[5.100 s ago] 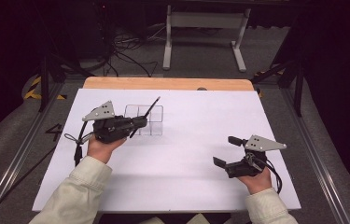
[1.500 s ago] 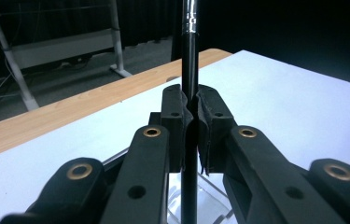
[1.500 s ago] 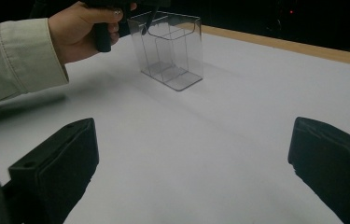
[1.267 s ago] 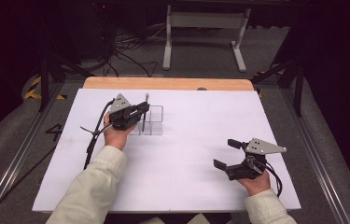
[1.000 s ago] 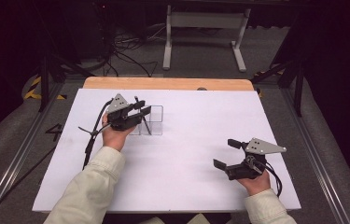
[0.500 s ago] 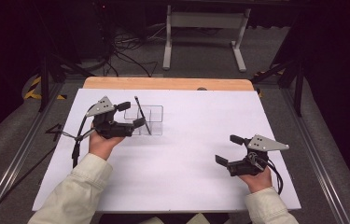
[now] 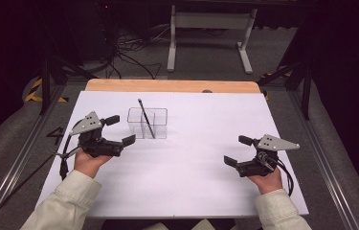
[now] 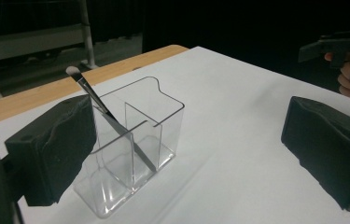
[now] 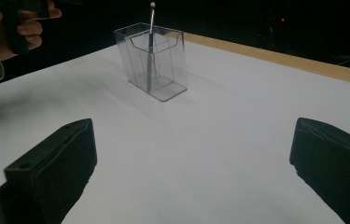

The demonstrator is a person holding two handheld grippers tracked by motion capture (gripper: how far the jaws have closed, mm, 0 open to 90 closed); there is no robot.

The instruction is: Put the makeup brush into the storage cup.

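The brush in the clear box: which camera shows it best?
The left gripper view: the brush is close, leaning in the box, tip up. The right gripper view shows it farther off; the high view shows a thin dark line.

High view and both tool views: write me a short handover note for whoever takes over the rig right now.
Left tool: open, nothing between its jaws, which have just been opening; it sits left of the clear organizer.
Right tool: open, empty, resting at the right of the white table.
Makeup brush: leaning inside the clear organizer, handle end at the bottom, bristle tip above the rim, free of both tools.
Done: brush is in the organizer and let go.
Left: nothing else to place is in sight; probably just park the left tool.
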